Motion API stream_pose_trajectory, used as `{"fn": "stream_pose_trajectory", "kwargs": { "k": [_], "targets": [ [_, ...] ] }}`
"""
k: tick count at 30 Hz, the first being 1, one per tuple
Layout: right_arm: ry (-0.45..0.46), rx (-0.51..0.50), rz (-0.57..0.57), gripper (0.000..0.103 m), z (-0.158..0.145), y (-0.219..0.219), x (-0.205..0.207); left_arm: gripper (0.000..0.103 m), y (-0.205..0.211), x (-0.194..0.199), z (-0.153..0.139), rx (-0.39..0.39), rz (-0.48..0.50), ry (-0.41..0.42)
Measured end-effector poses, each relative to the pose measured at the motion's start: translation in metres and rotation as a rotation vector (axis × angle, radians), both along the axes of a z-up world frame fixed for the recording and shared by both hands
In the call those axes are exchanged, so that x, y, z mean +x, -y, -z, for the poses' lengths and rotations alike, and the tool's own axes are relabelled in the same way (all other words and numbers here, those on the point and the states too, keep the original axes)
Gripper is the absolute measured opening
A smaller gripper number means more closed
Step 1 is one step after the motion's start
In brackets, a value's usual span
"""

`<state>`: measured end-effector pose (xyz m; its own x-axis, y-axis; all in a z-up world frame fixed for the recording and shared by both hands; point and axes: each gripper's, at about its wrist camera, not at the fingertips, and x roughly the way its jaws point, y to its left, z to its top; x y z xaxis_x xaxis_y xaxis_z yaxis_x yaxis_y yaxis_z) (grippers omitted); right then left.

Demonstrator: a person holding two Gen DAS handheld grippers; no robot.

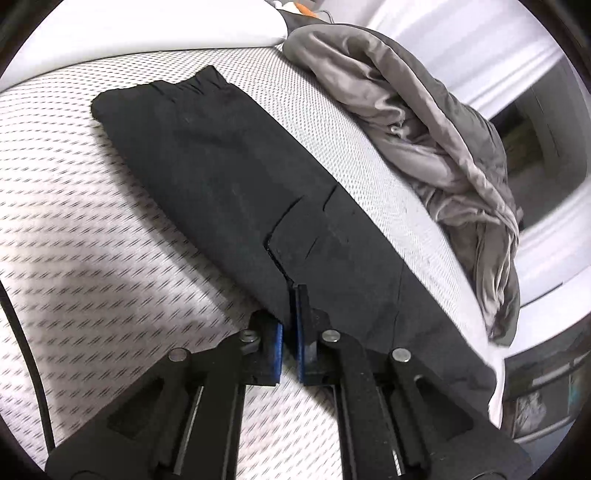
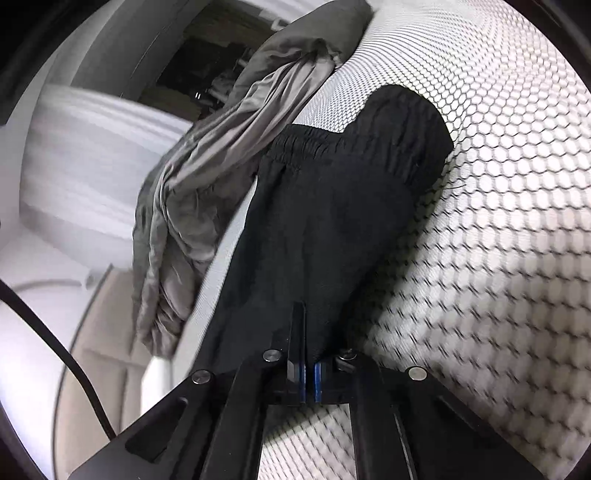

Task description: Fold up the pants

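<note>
Black pants point(image 1: 229, 177) lie lengthwise on a white mesh-patterned mattress point(image 1: 92, 229), folded leg on leg, the elastic waistband at the far end. My left gripper point(image 1: 290, 295) is shut on the near edge of the pants at a fabric seam. In the right wrist view the pants point(image 2: 332, 221) rise from the fingers toward the gathered waistband point(image 2: 303, 147). My right gripper point(image 2: 309, 332) is shut on the pants' near end, with fabric bunched between the blue pads.
A crumpled grey blanket point(image 1: 424, 122) lies along the mattress edge beside the pants; it also shows in the right wrist view point(image 2: 207, 166). A white pillow point(image 1: 147, 26) sits at the far end. The mattress edge drops to the floor point(image 2: 103, 369). A black cable point(image 2: 66, 354) hangs nearby.
</note>
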<state>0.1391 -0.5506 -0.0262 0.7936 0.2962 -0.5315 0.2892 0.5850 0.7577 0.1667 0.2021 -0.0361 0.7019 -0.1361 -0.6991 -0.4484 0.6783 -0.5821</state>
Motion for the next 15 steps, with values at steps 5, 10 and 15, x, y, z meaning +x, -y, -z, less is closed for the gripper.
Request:
{"fn": "stream_pose_trajectory", "kwargs": {
  "k": [5,10,15],
  "targets": [
    [-0.019,-0.016,-0.059,0.002,-0.003,-0.008,-0.043,0.003,-0.005,-0.056,-0.002,0.077,0.058,-0.024],
    [-0.068,-0.039,-0.145,0.013,0.003,-0.014,-0.062,0.009,-0.019,-0.082,0.010,0.080,0.076,-0.059],
    [0.004,-0.077,0.000,0.058,-0.017,0.009,-0.074,0.010,-0.037,-0.082,0.017,0.021,0.005,-0.067]
  ]
}}
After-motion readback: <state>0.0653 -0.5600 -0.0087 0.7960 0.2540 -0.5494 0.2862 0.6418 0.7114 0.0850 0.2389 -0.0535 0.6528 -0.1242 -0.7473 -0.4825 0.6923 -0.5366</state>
